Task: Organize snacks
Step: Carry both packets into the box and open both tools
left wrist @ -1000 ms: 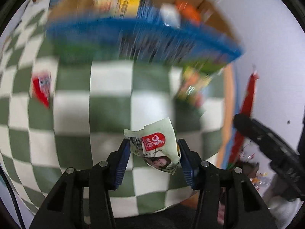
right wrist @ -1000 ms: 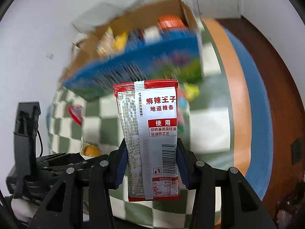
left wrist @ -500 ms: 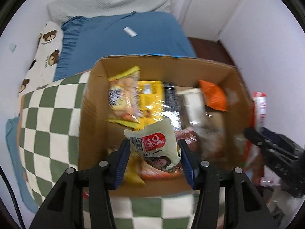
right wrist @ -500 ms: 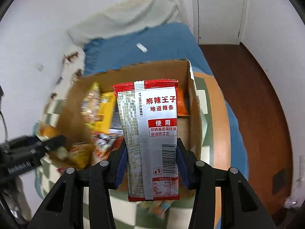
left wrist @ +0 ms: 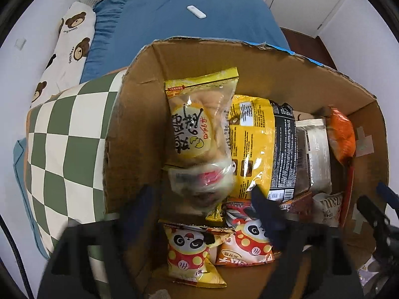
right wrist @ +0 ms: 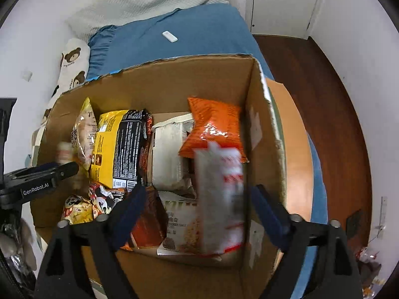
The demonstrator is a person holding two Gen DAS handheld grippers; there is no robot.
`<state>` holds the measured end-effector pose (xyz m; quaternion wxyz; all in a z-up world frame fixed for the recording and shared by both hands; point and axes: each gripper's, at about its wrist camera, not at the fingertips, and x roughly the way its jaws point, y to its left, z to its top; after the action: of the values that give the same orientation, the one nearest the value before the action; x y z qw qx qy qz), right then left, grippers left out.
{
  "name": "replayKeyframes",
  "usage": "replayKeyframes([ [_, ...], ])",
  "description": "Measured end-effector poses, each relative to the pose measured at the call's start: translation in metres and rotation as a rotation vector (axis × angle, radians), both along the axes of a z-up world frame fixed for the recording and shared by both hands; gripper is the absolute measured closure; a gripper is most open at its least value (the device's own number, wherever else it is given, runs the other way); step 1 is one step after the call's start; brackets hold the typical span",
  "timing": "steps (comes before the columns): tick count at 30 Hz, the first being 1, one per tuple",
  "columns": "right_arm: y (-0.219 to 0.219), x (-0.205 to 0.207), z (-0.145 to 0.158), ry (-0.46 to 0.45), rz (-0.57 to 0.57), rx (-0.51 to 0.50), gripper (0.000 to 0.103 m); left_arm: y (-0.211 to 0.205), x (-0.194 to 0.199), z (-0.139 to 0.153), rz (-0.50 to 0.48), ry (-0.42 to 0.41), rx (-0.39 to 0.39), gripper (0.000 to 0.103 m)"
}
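Both grippers hover over an open cardboard box [left wrist: 139, 114] [right wrist: 174, 79] full of snack bags. My left gripper [left wrist: 202, 199] is open; a small pale packet with a red logo [left wrist: 202, 182] is blurred, dropping free between its fingers onto a yellow egg-cake bag [left wrist: 199, 119]. My right gripper [right wrist: 197, 206] is open; the red-and-white spicy-strip packet [right wrist: 222, 199] is blurred, falling free into the box's right side below an orange bag [right wrist: 214, 127].
The box stands on a green-and-white checkered cushion [left wrist: 64, 144] on a blue bed [left wrist: 179, 20]. It holds a yellow-black noodle pack [left wrist: 261, 144], panda bags [left wrist: 189, 249] and a silver bag [left wrist: 314, 149]. A bear pillow [left wrist: 67, 49] is at left; wooden floor [right wrist: 324, 94] at right.
Both grippers have opened over the box and let go of their packets, which now drop blurred into it. Both have moved closer over the box.
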<state>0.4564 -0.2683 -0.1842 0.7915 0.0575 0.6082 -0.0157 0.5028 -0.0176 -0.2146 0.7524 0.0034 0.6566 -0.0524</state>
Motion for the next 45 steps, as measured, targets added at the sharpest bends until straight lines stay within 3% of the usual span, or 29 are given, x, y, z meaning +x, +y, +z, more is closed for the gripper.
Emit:
replayKeyframes([
  [24,0.027,-0.034,0.001,-0.019,-0.001,-0.021,0.006,-0.009,-0.062,0.046,-0.01,-0.126,-0.007,0.009],
  [45,0.047,-0.147,0.119,-0.351,0.044,-0.096,0.006,0.005,-0.18,0.155,0.006,-0.452,-0.035,0.009],
])
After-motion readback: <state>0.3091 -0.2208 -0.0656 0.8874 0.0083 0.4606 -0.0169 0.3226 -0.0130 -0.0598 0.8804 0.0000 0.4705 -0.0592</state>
